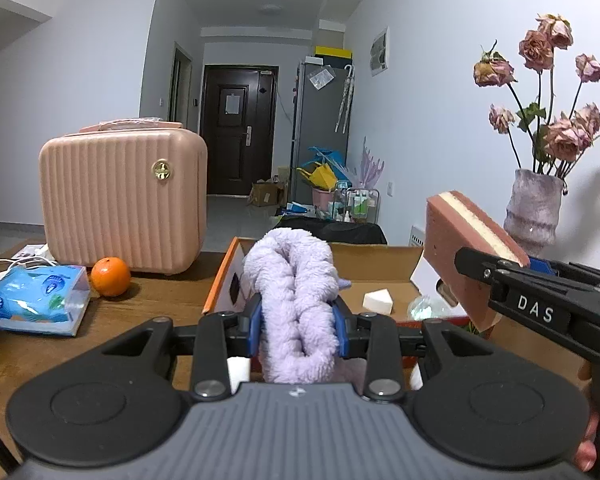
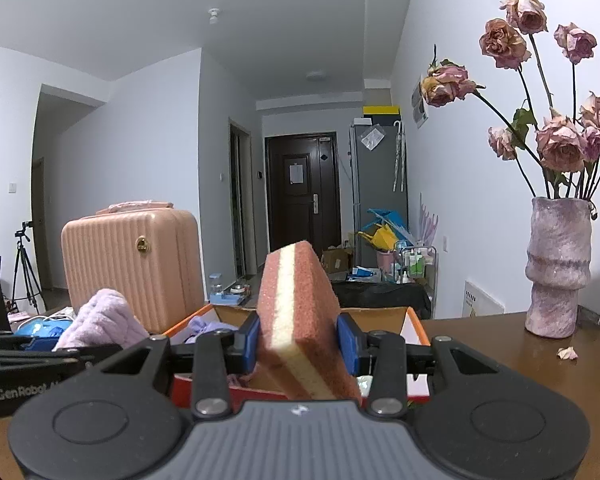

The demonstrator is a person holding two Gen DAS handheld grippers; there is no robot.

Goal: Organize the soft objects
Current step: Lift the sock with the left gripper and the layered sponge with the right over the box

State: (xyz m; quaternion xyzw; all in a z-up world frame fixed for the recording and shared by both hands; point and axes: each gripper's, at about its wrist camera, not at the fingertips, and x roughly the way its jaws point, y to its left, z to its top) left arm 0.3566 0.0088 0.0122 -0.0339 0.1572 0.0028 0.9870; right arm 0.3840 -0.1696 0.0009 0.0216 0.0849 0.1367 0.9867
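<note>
In the left wrist view, the left hand-held gripper (image 1: 299, 330) is clenching one lilac fleece towel (image 1: 296, 304) between its two blue pads. The towel, bunched into a thick roll, is running lengthwise away from the camera and curling upward at its far end, above the near edge of one open cardboard box (image 1: 224, 264) with an orange rim. At least three small white foam pieces are showing: one wedge (image 1: 377, 301) on the box floor and two more beside the fingers. At the right, the right hand-held gripper (image 1: 496, 268) is holding one pink sponge (image 1: 456, 248) with a cream layer through it, tilted with its long axis rising toward the camera's left. One orange (image 1: 110, 277), one blue tissue pack (image 1: 40, 300) and one ribbed pink case (image 1: 122, 196) are sitting on the brown wooden tabletop (image 1: 148, 304).

In the right wrist view, the right hand-held gripper (image 2: 299, 344) is gripping the same single sponge (image 2: 300, 308) edge-up, its long axis pointing forward and up, over the box (image 2: 414, 322). The towel (image 2: 100, 320) is showing at the left. One mottled pink vase (image 2: 558, 264) holding about nine dried roses (image 2: 560, 144) is standing on the tabletop (image 2: 520, 364), with two fallen petals near it. Behind, white walls are leading down a hallway to one dark door (image 2: 300, 192).
</note>
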